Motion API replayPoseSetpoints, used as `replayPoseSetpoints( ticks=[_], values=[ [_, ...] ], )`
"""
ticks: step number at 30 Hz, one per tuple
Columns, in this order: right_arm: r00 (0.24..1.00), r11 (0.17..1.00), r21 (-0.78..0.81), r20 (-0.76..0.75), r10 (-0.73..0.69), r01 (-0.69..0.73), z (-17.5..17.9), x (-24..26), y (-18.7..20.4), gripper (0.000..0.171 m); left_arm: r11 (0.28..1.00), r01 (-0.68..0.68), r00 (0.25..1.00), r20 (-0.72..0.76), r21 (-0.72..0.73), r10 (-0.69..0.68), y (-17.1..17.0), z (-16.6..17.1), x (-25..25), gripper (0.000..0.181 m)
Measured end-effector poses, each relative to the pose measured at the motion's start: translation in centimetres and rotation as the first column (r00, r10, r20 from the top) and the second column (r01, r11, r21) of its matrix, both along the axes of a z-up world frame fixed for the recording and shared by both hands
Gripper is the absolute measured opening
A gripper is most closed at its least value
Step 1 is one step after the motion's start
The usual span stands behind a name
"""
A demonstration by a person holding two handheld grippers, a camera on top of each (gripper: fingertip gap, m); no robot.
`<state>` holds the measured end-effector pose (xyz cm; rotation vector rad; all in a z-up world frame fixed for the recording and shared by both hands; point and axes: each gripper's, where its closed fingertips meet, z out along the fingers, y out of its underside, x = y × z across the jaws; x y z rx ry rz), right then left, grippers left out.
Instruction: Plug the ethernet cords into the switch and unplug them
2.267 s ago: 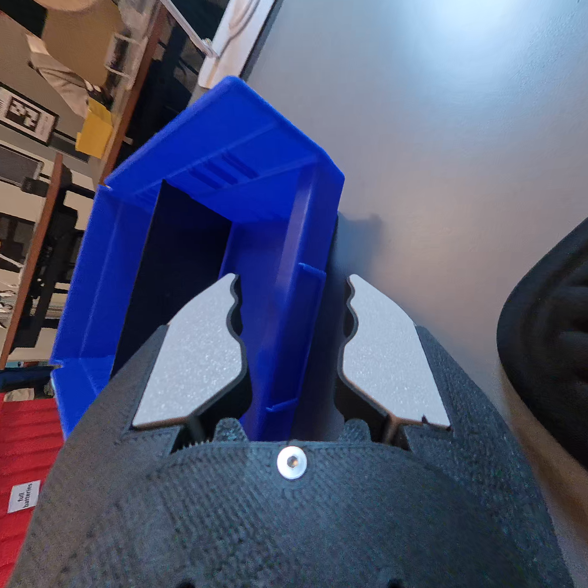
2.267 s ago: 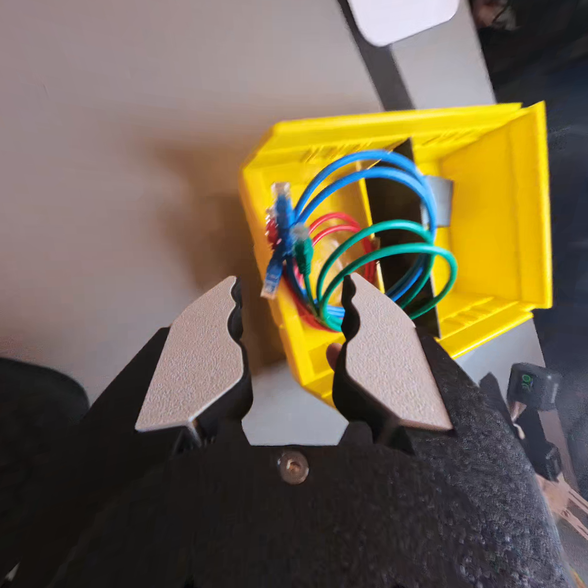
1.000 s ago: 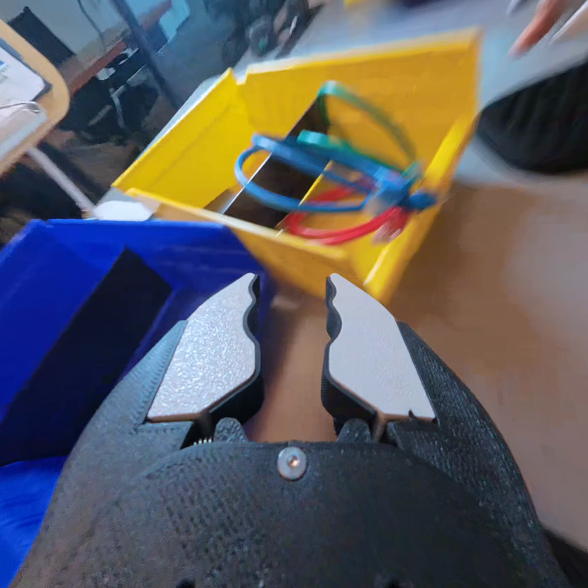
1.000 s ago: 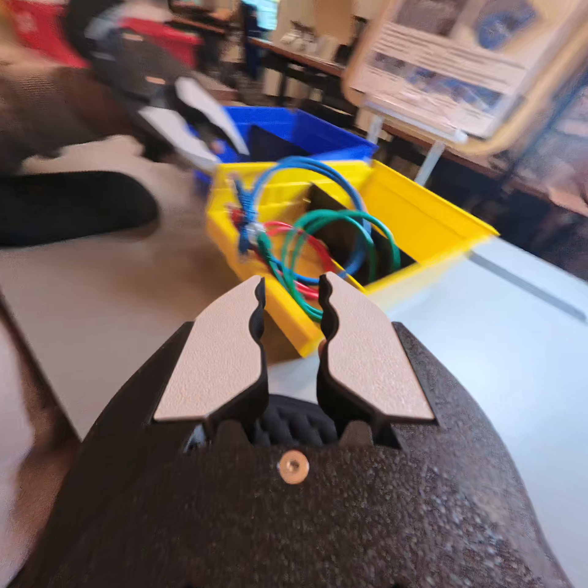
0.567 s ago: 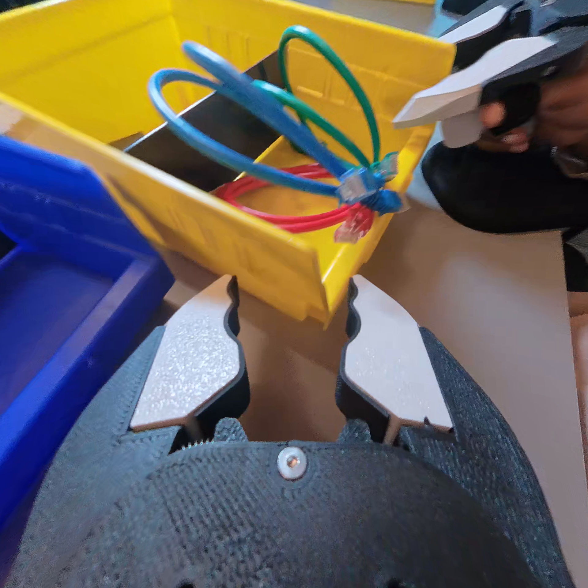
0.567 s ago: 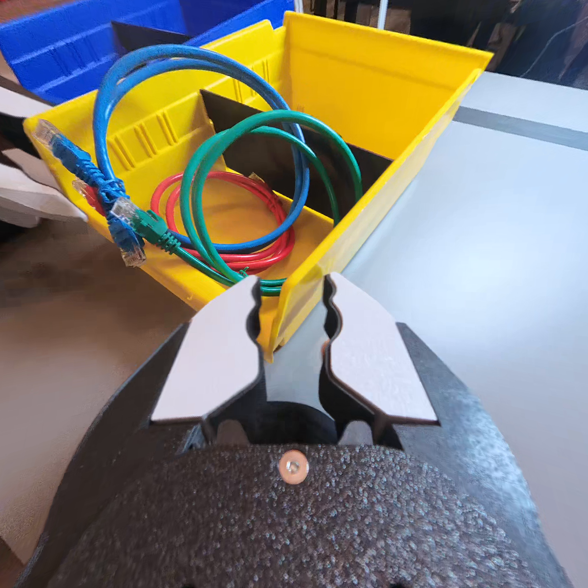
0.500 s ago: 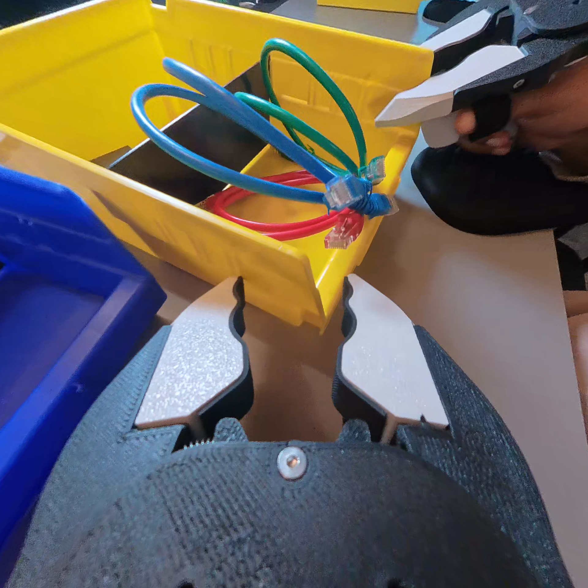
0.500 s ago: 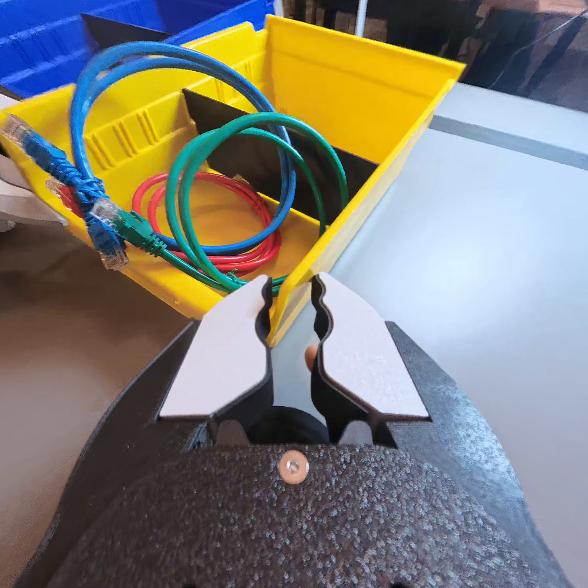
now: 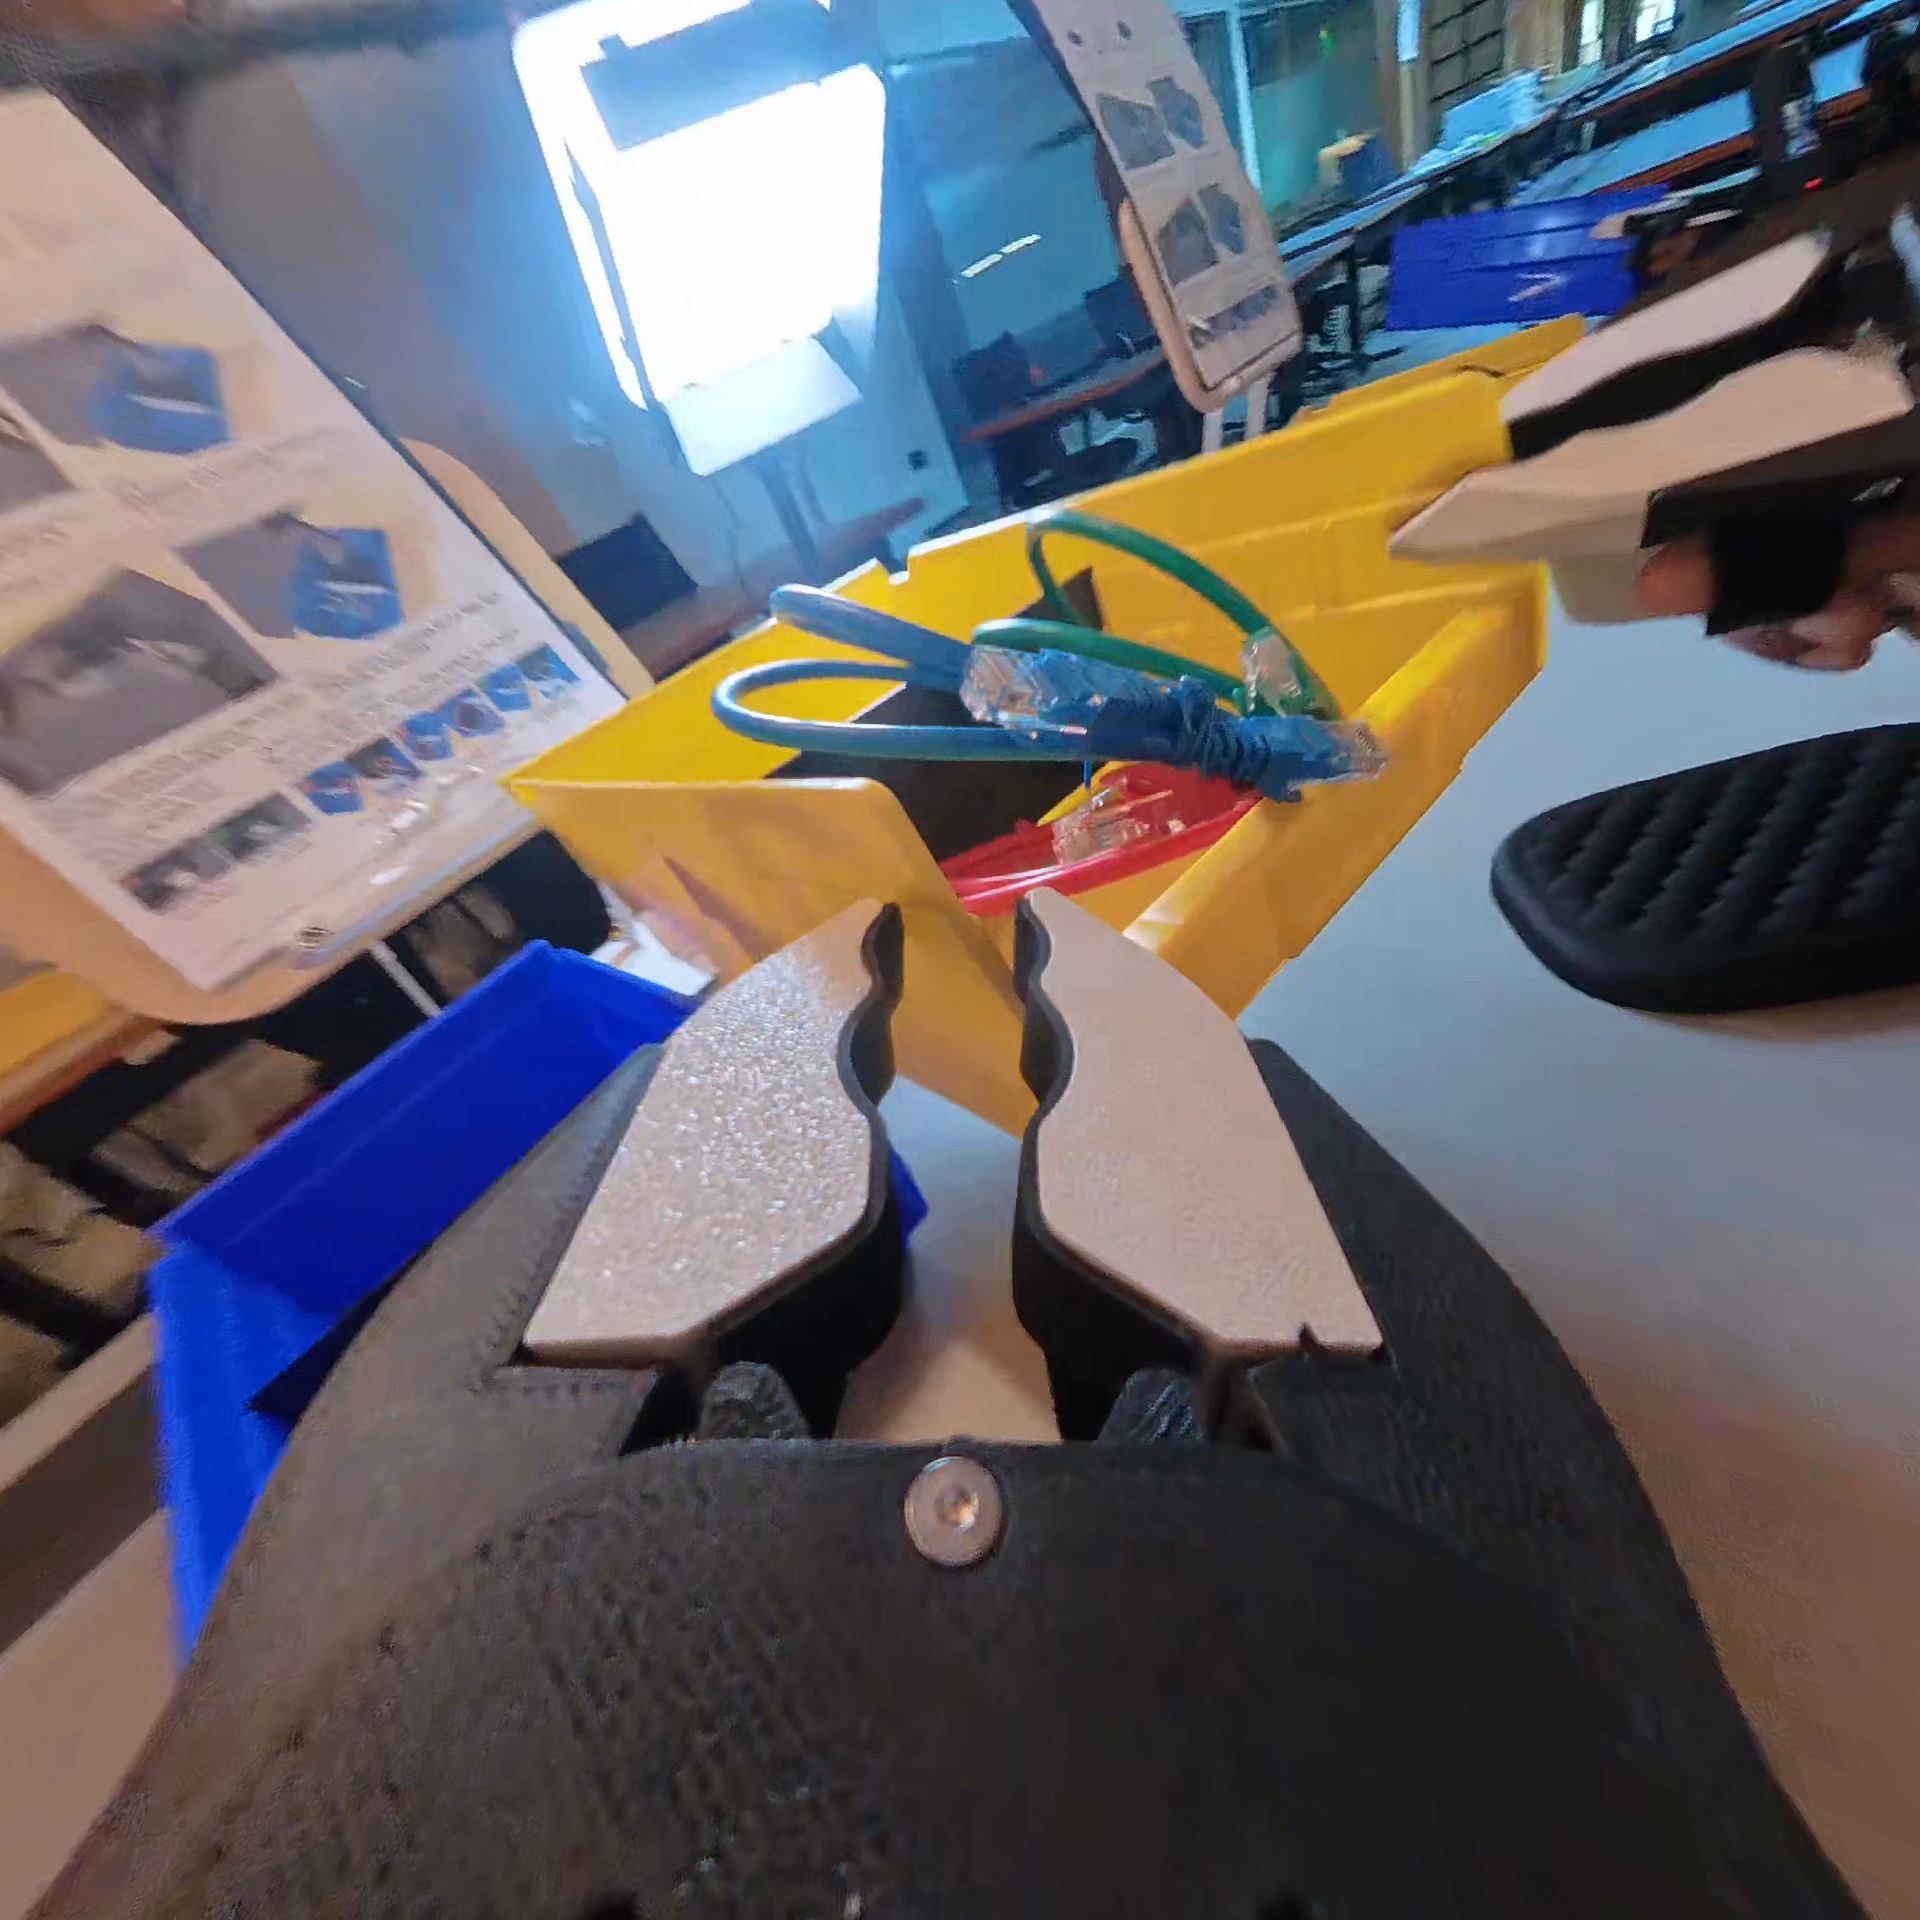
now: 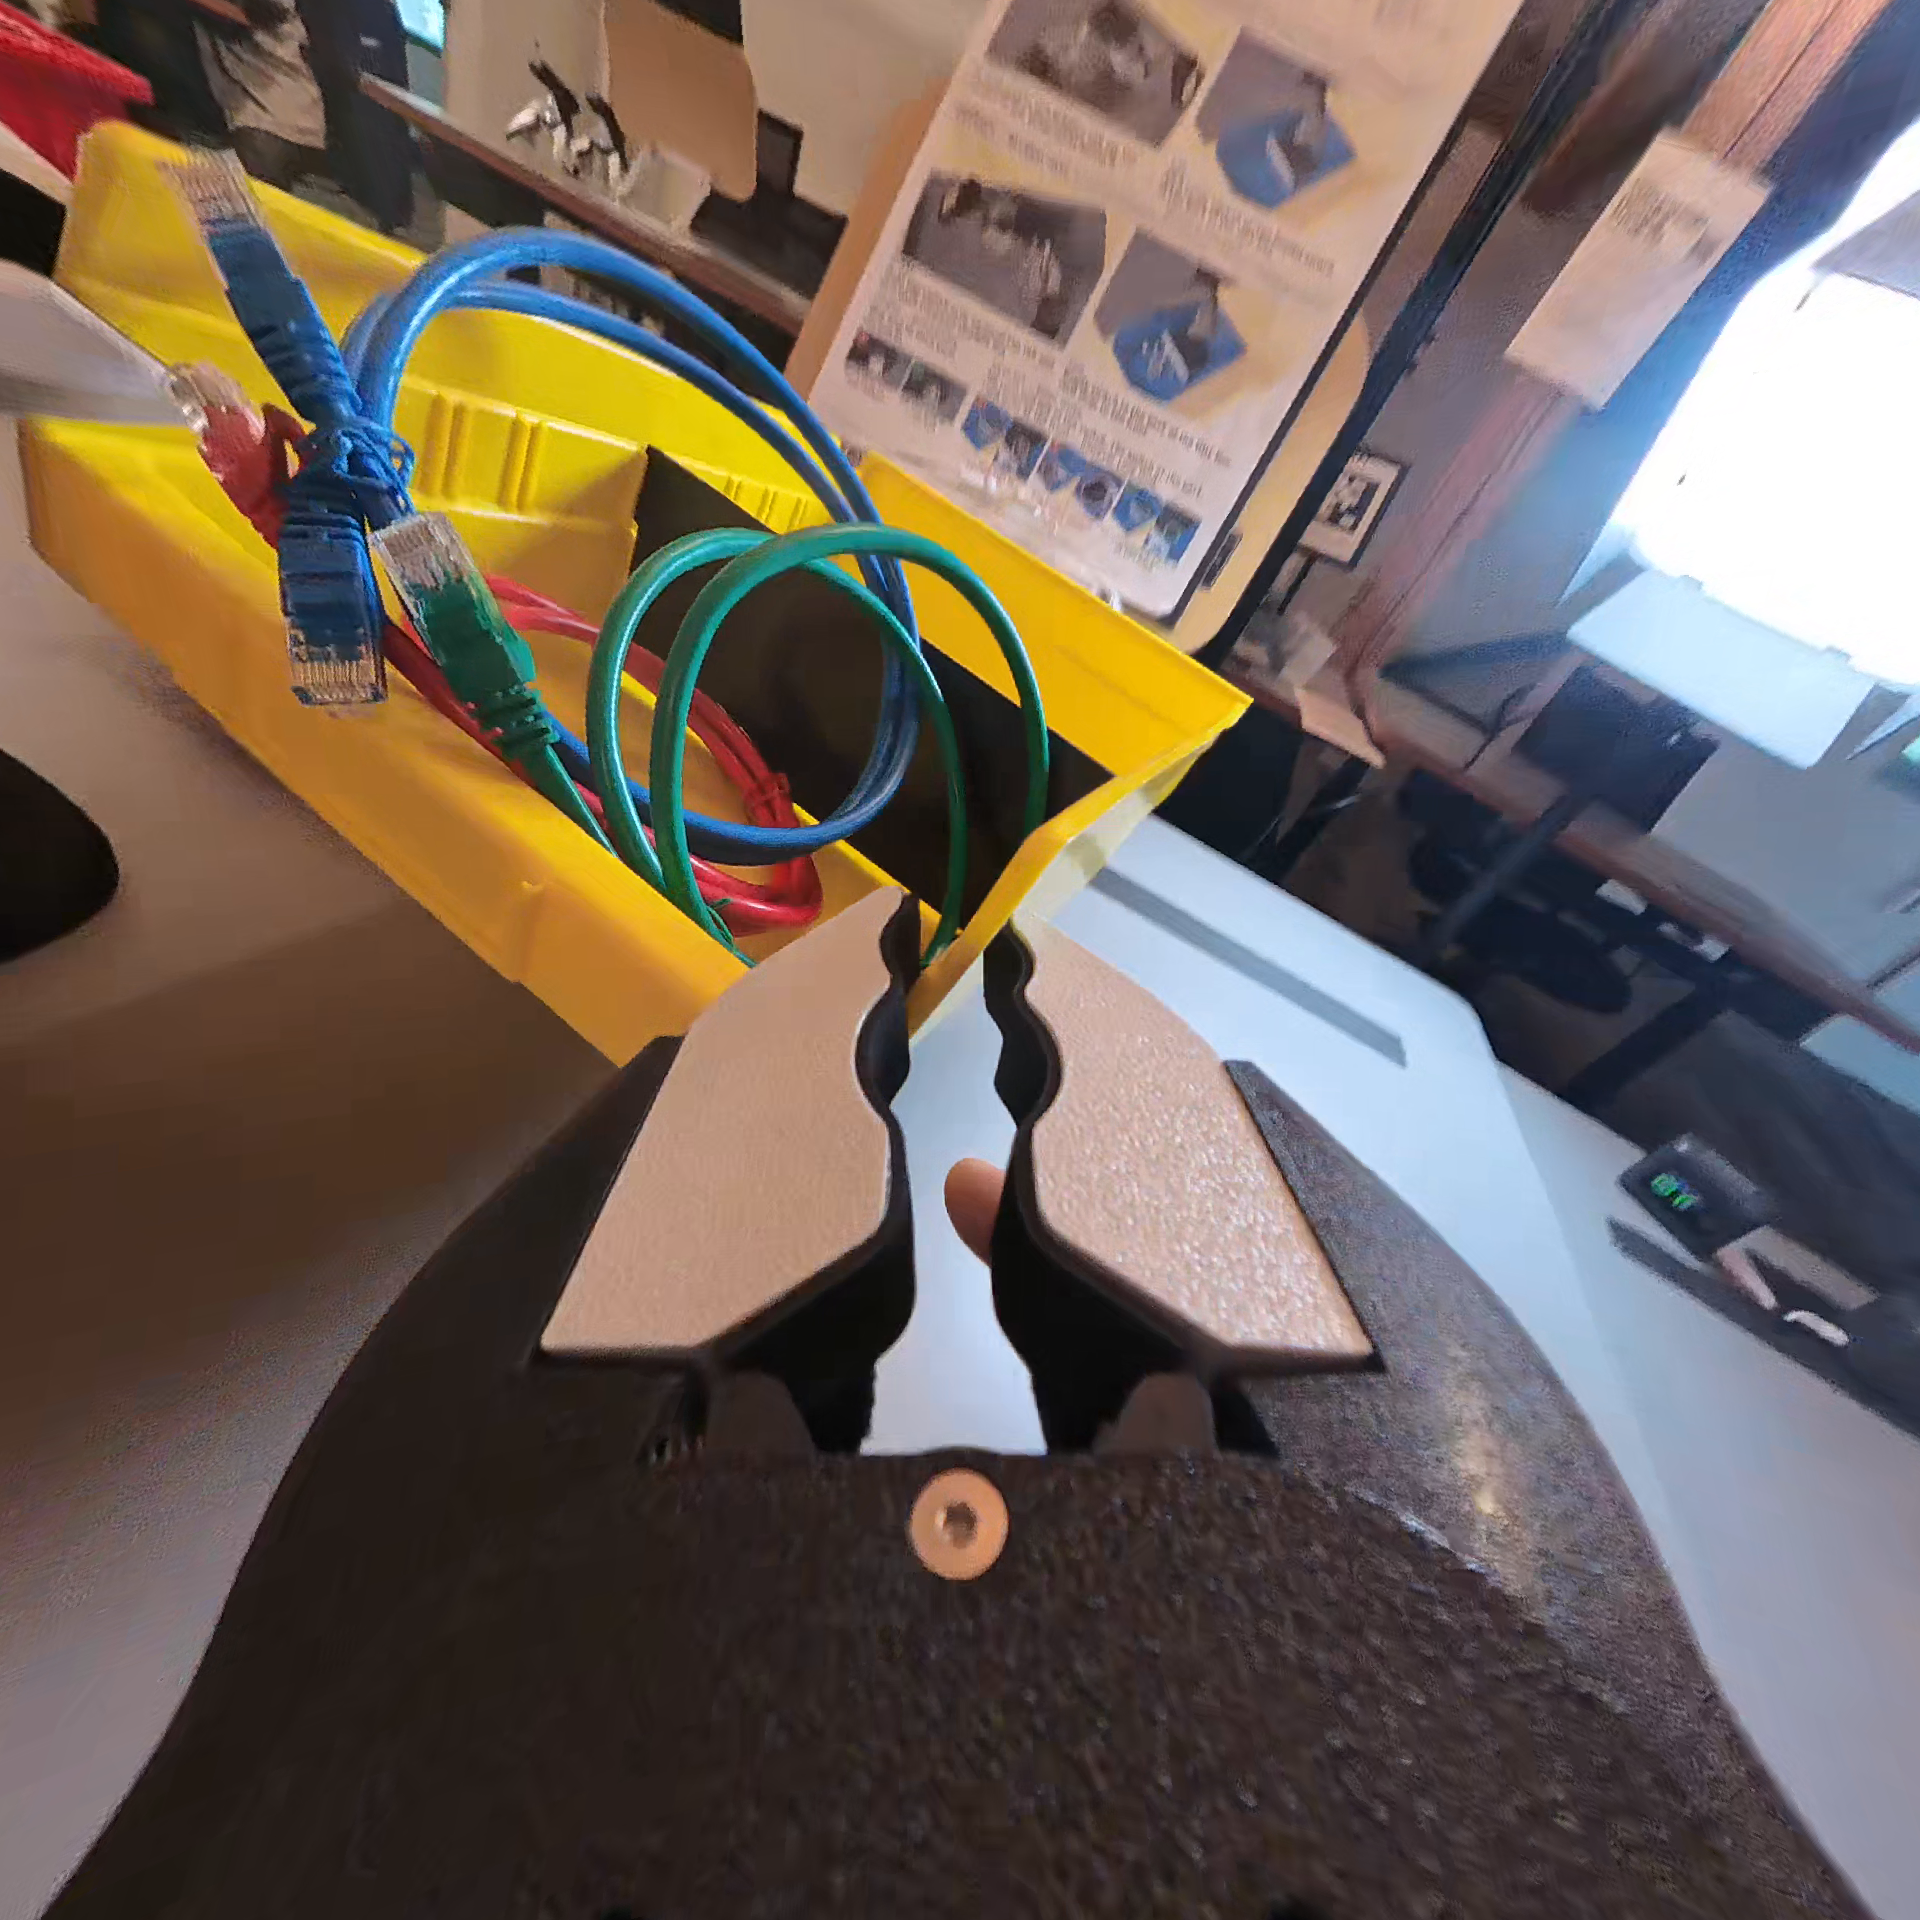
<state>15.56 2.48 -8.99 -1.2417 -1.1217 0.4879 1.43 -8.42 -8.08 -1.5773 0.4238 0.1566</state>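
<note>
A yellow bin (image 9: 758, 862) holds three coiled ethernet cords: blue (image 9: 1143, 717), green (image 9: 1143, 561) and red (image 9: 1101, 842). My left gripper (image 9: 951, 925) is shut on the bin's near corner wall. My right gripper (image 10: 951, 920) is shut on the bin's opposite corner edge (image 10: 1049, 842). It also shows in the left wrist view (image 9: 1455, 473), at the bin's far right. The blue cord (image 10: 312, 416), green cord (image 10: 831, 665) and red cord (image 10: 748, 862) stick up above the rim, plugs free. The bin looks tilted. No switch is in view.
A blue bin (image 9: 416, 1122) stands left of my left gripper. A black ribbed pad (image 9: 1745, 873) lies on the table (image 9: 1558, 1195) at right. A poster board (image 10: 1122, 260) stands behind the yellow bin. A small device with a green display (image 10: 1683, 1195) sits far right. There is about 20 cm between the tips of the two grippers.
Both grippers have closed on the yellow bin's corners. Both views now look more level across the room, and the bin appears raised and tilted.
</note>
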Motion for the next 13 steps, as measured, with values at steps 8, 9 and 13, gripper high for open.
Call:
replayPoseSetpoints(
  ticks=[8,9,13],
  values=[
    [0.958,0.966,0.190,-0.194,0.211,-0.174,8.3,-5.2,-7.4,0.013,0.959,-0.199,0.967,-0.118,0.204,0.225,-9.8,5.7,-3.8,0.020],
    [0.939,0.958,0.175,-0.220,0.264,-0.229,8.6,-6.9,-8.6,0.013,0.947,-0.238,0.953,-0.137,0.213,0.271,-11.8,6.1,-4.7,0.021],
    [0.842,0.883,0.126,-0.267,0.469,-0.451,8.2,-14.5,-14.1,0.012,0.913,-0.376,0.882,-0.241,0.159,0.405,-19.7,6.0,-8.8,0.023]
  ],
)
